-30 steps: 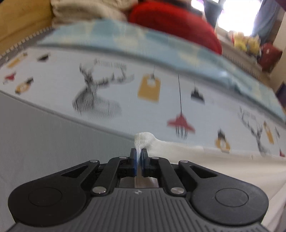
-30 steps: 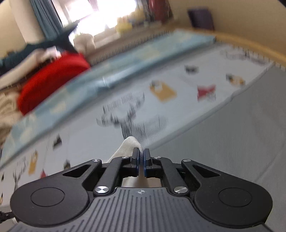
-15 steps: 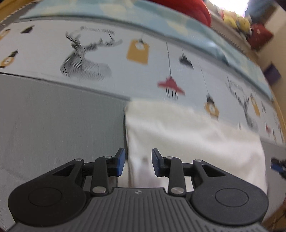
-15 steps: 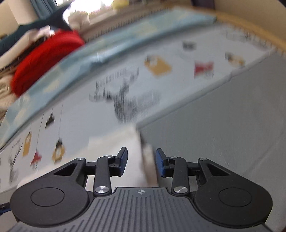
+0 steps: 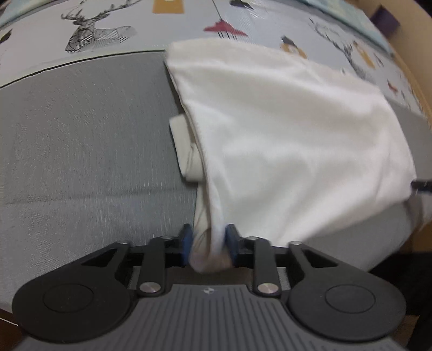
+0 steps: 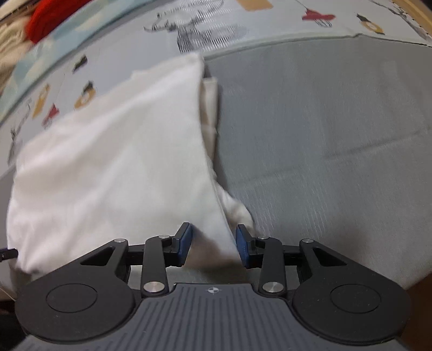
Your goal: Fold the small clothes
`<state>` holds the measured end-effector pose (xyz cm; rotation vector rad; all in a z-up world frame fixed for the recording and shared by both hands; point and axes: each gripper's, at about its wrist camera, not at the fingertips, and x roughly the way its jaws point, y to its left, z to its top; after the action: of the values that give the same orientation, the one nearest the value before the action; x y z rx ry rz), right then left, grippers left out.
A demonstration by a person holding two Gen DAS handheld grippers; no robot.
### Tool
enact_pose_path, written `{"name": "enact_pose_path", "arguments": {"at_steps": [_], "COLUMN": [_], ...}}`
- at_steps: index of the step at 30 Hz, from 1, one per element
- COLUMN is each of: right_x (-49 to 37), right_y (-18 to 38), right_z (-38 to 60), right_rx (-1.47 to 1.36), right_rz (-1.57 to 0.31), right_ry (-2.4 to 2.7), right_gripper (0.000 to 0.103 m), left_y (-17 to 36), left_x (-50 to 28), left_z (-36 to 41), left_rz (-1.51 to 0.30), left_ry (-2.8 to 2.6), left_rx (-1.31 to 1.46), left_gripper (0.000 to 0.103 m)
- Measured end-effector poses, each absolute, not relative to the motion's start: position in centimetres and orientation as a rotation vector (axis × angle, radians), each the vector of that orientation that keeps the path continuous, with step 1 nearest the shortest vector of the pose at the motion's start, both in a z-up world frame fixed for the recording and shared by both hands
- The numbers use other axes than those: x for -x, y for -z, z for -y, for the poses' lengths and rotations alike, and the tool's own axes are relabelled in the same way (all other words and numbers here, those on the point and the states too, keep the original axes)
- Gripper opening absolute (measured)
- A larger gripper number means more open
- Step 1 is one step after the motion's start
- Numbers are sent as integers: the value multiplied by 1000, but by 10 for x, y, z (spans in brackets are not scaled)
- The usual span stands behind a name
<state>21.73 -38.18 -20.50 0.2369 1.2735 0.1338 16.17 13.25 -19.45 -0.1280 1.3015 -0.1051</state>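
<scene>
A white garment [image 5: 291, 140] lies folded on the grey mat [image 5: 81, 151], its far edge reaching the printed sheet. Its sleeve sticks out at the left side in the left wrist view. My left gripper [image 5: 208, 247] is open at the garment's near left corner, and a bunch of cloth sits between its blue pads without being pinched. In the right wrist view the garment [image 6: 113, 156] fills the left half. My right gripper [image 6: 213, 247] is open wide over the near right corner, with cloth lying between the pads.
A printed sheet [image 5: 113, 29] with deer and lamp motifs covers the far part of the bed. A red cushion [image 6: 54, 13] lies at the far left in the right wrist view. A wooden bed frame [image 5: 415, 62] borders the right side.
Both grippers opened, releasing the pinched corners, and drew back toward the near edge. The garment now lies folded over on the mat, with both near corners between the open pads.
</scene>
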Motion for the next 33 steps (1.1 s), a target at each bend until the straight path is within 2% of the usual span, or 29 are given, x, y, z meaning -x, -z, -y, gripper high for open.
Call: {"name": "enact_pose_path", "arguments": {"at_steps": [1,2,4,8,9,13,15,17,19,20,22,29,31,33], "right_x": [-214,-210,-203,-199,-199,-201,-201,-200,-200,-199,-200,-205,-202,-190], "right_y": [204,201,196,193,193,199,198,189,179,173,168,119,102,93], "right_z": [383,385,389,393,392,392,400,407,410,410,412,415,413,410], "right_rx": [-232,-232,-254,-249,-237,-128,-162,-211,-232,-244,-272,-324,-288,-232], "right_rz": [-1269,-1251,-1224,-1207,-1209,-1242,-1237,-1177,-1113,-1081,-1046,-851,-787,-724], "right_ry": [-128,-125,-117,-106,-101,-13,7,9,17,23,19,-23,-70,-104], "right_gripper": [13,7,5,3,0,0,0,0,3,5,11,12,23,25], "left_y": [194,193,192,192,193,197,197,195,189,186,182,195,201,208], "left_x": [-158,-156,-152,-151,-152,-155,-157,-160,-165,-168,-174,-203,-212,-219], "left_z": [-130,-129,-126,-120,-120,-121,-124,-131,-145,-152,-169,-184,-180,-177], "left_rz": [-1298,-1292,-1283,-1284,-1291,-1319,-1330,-1327,-1281,-1252,-1195,-1169,-1197,-1226], "left_ry": [105,102,95,91,89,94,95,86,44,23,-31,-73,-91,-127], "left_rx": [114,104,88,56,54,67,91,139,219,268,384,660,657,651], "left_gripper": [14,12,8,7,7,7,9,14,33,36,40,54,57,57]}}
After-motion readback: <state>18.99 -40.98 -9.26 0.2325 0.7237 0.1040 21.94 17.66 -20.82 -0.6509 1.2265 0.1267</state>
